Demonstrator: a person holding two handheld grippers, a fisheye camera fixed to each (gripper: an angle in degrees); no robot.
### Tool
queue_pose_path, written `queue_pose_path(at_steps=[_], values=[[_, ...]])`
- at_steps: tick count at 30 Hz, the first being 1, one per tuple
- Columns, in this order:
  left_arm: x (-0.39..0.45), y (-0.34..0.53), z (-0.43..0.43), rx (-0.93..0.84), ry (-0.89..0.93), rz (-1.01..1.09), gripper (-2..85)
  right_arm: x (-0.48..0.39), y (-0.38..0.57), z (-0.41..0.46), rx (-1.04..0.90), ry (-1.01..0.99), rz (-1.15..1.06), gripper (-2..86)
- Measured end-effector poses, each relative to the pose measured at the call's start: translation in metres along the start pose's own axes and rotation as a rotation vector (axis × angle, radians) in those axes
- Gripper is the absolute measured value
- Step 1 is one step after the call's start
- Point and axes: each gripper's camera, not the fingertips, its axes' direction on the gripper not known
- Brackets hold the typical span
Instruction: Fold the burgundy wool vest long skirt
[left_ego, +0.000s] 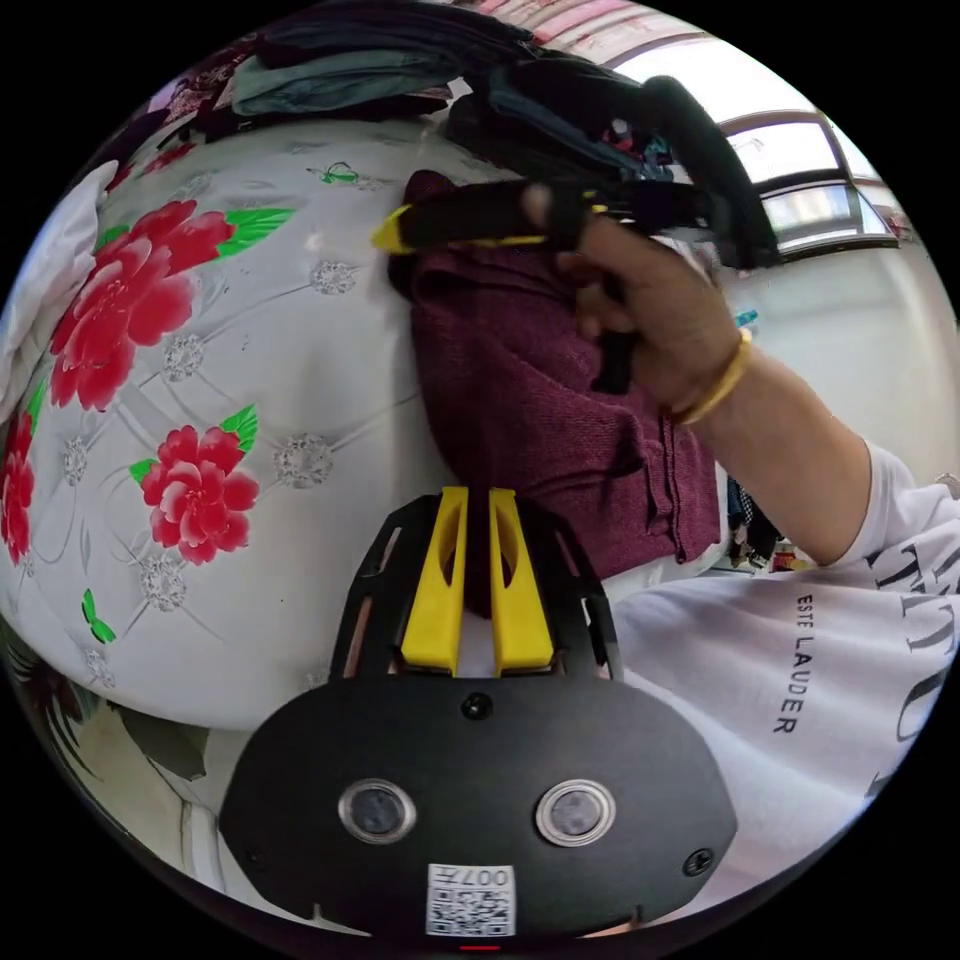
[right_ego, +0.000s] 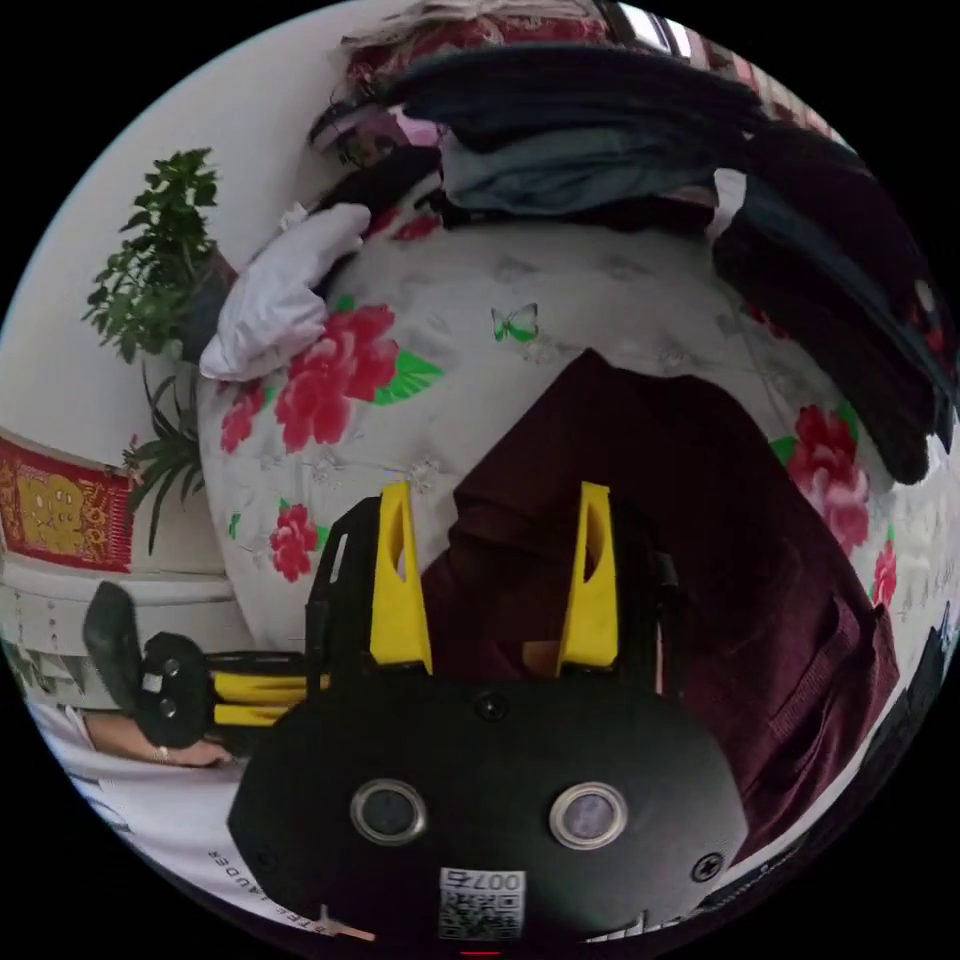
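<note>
Skirt (left_ego: 540, 400) bunched on floral bed (left_ego: 250, 380); left tool (left_ego: 478, 585) pinching its near hem, right tool (right_ego: 497, 590) gaping above; best pulled taut, flattened before creasing.

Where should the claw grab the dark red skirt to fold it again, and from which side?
Probably the near corner of the burgundy skirt, where its folded layers stack by the bed's edge, coming in low from the person's side. The right claw hangs open above it.
</note>
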Motion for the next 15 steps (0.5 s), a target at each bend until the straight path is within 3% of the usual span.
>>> queue_pose_path(at_steps=[2, 5, 9, 15], values=[[0.009, -0.002, -0.003, -0.003, 0.037, 0.027, 2.7, -0.002, 0.004, 0.003, 0.026, 0.219, -0.026, 12.3], [0.027, -0.009, -0.008, 0.005, 0.146, 0.099, 2.5, 0.017, 0.008, -0.011, 0.007, 0.226, -0.049, 8.0], [0.061, -0.023, -0.015, 0.003, 0.245, 0.220, 2.4, 0.081, 0.024, -0.069, 0.080, -0.032, 0.045, 5.8], [0.160, -0.054, -0.012, -0.044, 0.390, 0.520, 2.4, 0.221, 0.117, -0.207, 0.359, -0.379, 0.133, 4.7]])
